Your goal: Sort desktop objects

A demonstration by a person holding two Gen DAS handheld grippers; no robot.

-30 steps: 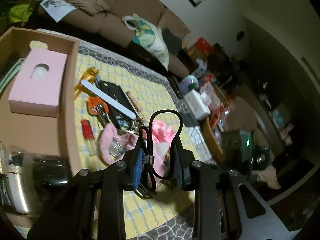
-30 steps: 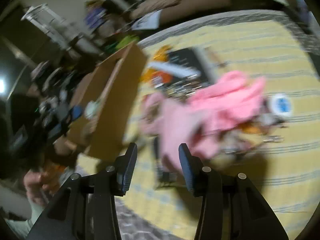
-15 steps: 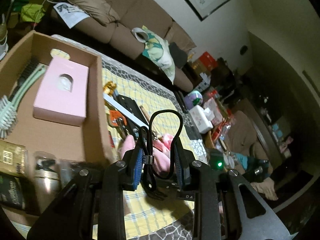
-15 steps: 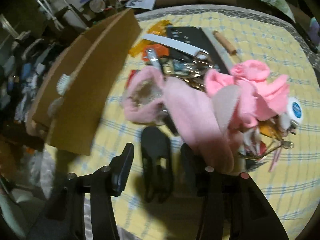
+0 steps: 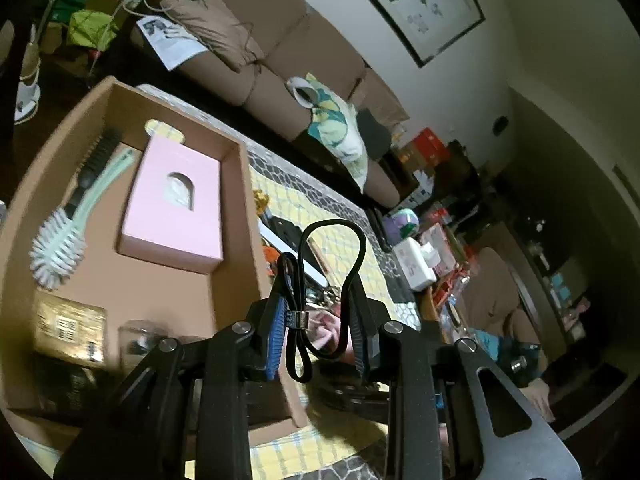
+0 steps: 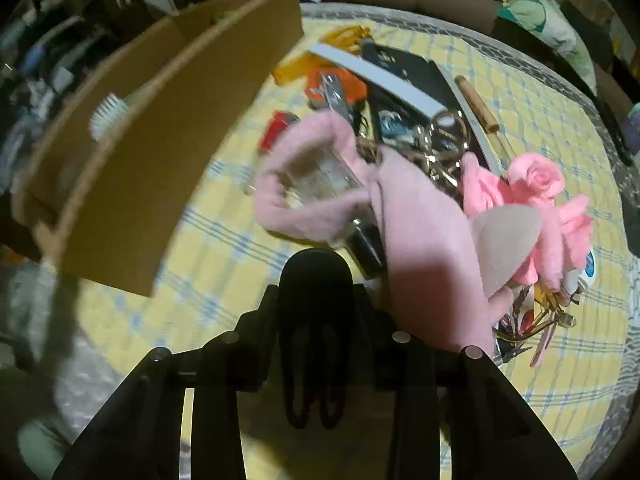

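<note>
Cardboard box (image 5: 236, 216) serves as the landmark: it stands open-topped on a yellow checked cloth (image 6: 224, 248). Inside it are seen a pink carton (image 5: 176, 204), a white-bristled brush (image 5: 60, 248) with a pale green handle, a dark brush beside that, a gold packet (image 5: 70, 330) and a clear jar (image 5: 140, 340).

A looped black cable (image 5: 320, 280), bound by a small metal band, is held by the left gripper (image 5: 318, 328); its blue pads are closed on the cable's strands, and the loop stands up above the fingertips. The cable is held just beside the box's near wall, over the cloth.

The right gripper (image 6: 316, 312) is pointed steeply down at the cloth beside the box's outer wall, and its jaws are closing around a black hair claw (image 6: 316, 320) lying between them; whether the pads already press on it cannot be told.

Beyond the claw, away from the box, lie a pale pink sock (image 6: 400, 216), a brighter pink fluffy cloth (image 6: 532, 188), scissors (image 6: 444, 136), a red lighter (image 6: 276, 128) and a white nail file (image 6: 380, 76).
</note>
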